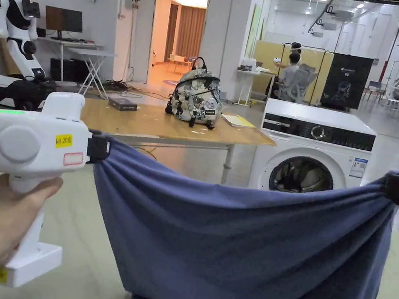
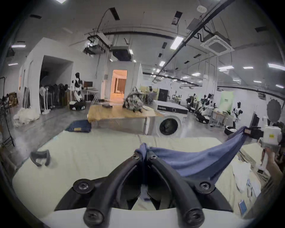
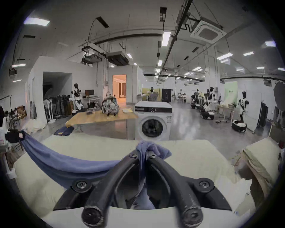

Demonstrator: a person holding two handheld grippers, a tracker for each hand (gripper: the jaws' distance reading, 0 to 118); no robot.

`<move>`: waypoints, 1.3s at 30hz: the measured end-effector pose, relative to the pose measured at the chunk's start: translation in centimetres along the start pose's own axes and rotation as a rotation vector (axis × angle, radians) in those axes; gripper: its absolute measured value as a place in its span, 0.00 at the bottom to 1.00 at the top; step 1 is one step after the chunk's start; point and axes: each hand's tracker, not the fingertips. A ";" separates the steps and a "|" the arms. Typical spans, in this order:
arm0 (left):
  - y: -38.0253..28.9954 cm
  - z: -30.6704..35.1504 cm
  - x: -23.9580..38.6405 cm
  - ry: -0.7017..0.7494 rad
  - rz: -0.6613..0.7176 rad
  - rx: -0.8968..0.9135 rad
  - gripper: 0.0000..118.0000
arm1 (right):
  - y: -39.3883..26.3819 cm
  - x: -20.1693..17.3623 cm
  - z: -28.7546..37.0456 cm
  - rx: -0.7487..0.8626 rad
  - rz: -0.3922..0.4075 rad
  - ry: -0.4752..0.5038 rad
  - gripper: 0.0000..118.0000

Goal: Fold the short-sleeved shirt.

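Both clamps bite cloth: your left gripper (image 1: 97, 146) and right gripper (image 1: 392, 187) each pinch the blue shirt (image 1: 233, 255) near opposite ends. It hangs spread between them, its bottom touching the pale work surface (image 1: 80, 242), probably so you can lay it flat for folding.

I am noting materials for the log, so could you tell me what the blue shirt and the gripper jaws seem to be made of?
Shirt: soft matte knit, probably cotton jersey; it sags and gathers into folds. Left gripper and right gripper jaws: black, slightly glossy, likely moulded plastic, screwed.

All views toward washing machine (image 1: 314, 151)
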 end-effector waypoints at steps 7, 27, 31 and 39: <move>-16.7 9.2 -1.9 -0.087 0.206 -0.159 0.00 | -16.2 3.0 10.1 -0.140 -0.116 0.042 0.04; -34.5 22.3 -2.0 0.129 0.214 -0.351 0.44 | -38.4 4.1 29.1 -0.435 -0.304 -0.172 0.62; -31.3 23.7 -0.4 0.134 0.104 -0.217 0.57 | -34.6 4.4 30.6 -0.307 -0.231 -0.162 0.63; -24.2 25.7 4.9 0.036 0.016 0.043 0.56 | -27.1 2.1 30.6 -0.104 -0.200 -0.102 0.45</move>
